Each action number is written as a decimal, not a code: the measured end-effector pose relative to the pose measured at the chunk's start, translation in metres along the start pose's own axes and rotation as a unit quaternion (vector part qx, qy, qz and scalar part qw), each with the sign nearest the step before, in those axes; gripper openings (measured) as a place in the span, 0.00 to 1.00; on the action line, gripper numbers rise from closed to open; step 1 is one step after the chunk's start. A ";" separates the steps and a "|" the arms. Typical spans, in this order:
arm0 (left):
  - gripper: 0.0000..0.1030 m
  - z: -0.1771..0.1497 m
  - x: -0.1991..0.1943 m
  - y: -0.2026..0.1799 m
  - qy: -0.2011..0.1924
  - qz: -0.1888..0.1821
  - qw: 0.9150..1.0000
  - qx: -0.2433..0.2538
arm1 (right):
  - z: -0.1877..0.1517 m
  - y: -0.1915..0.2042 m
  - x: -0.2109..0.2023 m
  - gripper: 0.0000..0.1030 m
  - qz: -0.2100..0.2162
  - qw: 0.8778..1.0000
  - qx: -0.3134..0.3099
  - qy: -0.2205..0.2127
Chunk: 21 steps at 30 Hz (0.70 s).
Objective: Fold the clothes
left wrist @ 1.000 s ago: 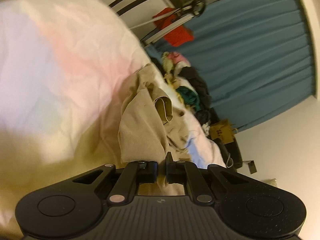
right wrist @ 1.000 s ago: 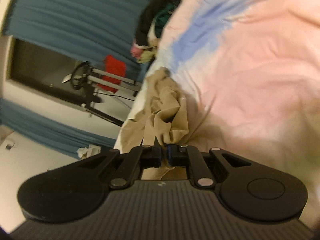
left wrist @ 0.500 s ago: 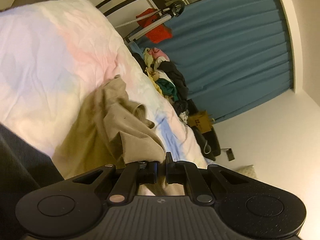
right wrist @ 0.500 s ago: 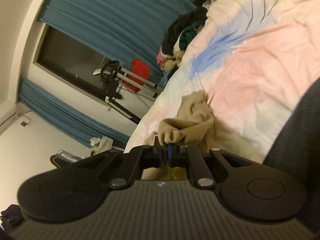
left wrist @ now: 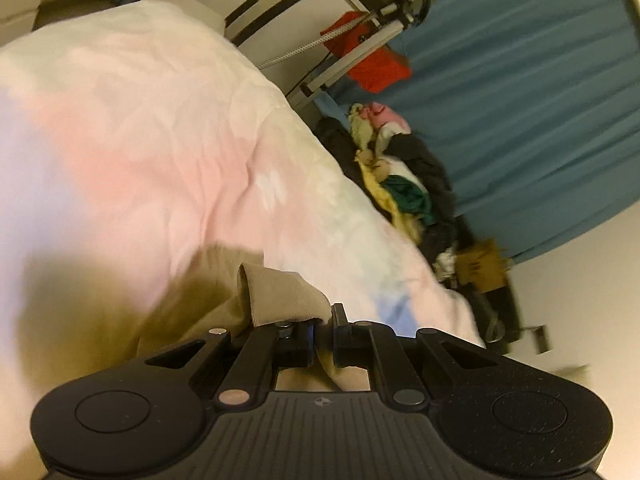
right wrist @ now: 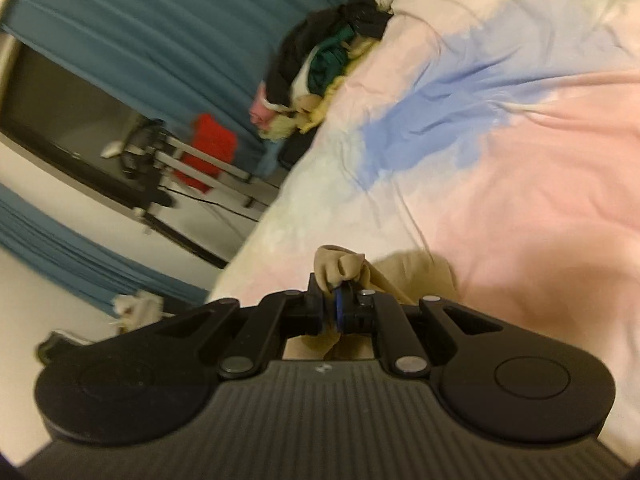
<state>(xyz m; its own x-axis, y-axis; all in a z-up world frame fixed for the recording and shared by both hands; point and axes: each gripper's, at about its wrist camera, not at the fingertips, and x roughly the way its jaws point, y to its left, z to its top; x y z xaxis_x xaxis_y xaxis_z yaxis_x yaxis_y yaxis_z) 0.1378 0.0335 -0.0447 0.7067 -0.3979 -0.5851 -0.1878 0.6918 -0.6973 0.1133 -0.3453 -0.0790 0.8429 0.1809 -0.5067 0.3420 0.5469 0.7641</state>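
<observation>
We have the tan garment [left wrist: 280, 296] pinched in both tools, and it lies bunched on the bed [left wrist: 160, 128] close under the cameras, near the bed edge that faces the room. The left tool [left wrist: 323, 334] is clenched on a ribbed fold of it, the cloth running up out of the jaws and down beneath them. The right tool [right wrist: 330, 312] is likewise clenched on a knot of the same tan garment [right wrist: 340, 266], a small tuft standing above the pads.

As we judge it, the step in hand is spreading the piece out so that a fold can be laid. To do it well, we should keep both grips tight and draw the two held points apart until the cloth between them goes taut, then lay it flat on the open pastel bedcover [right wrist: 520, 140], well short of the heap of clothes [left wrist: 404, 184] at the far edge by the blue curtain [left wrist: 520, 100]. We cannot tell from here which parts of the garment we hold, whether hem, waistband or shoulder, so it is worth checking that the two points match before creasing. Both views are blurred, which suggests a slower hand would help; a thick wad in the right jaws may slip if we tug sharply.
</observation>
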 end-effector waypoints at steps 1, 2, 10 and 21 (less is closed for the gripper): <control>0.08 0.004 0.013 0.003 0.007 0.007 1.000 -0.002 | 0.003 0.000 0.014 0.09 -0.006 1.000 -0.002 0.005; 0.08 0.006 0.022 0.007 0.012 0.007 1.000 0.000 | 0.006 -0.003 0.027 0.09 -0.013 1.000 0.000 0.012; 0.45 0.008 0.050 0.014 0.033 -0.018 0.995 0.091 | 0.006 -0.032 0.061 0.13 -0.009 0.998 -0.028 0.059; 0.80 -0.036 0.009 -0.021 -0.024 -0.030 0.966 0.256 | -0.025 0.023 0.002 0.69 0.068 0.973 -0.215 0.045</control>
<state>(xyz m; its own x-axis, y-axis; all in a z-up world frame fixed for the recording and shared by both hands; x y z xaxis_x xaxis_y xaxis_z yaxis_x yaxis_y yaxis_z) 0.1239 -0.0060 -0.0502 0.7391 -0.4263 -0.5215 0.2076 0.8807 -0.4257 0.1122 -0.3122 -0.0722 0.8218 0.3355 -0.4605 0.0088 0.8006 0.5991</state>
